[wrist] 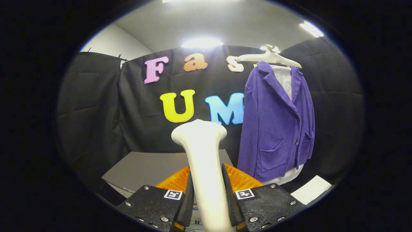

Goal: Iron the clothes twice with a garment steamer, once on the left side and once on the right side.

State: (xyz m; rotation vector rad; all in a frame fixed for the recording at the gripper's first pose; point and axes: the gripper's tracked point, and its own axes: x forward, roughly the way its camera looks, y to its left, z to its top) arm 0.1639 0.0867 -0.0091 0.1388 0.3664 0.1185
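The gripper (207,188) clasps the white steamer (202,151) between both fingers, its head raised above a grey table (145,169), left of a purple jacket (276,125) hanging on a white hanger (269,57); no legible labels.

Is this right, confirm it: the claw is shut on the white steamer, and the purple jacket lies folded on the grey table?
Not quite. The claw is shut on the white steamer, but the gripper view shows the purple jacket hanging on a white hanger, beside the grey table.
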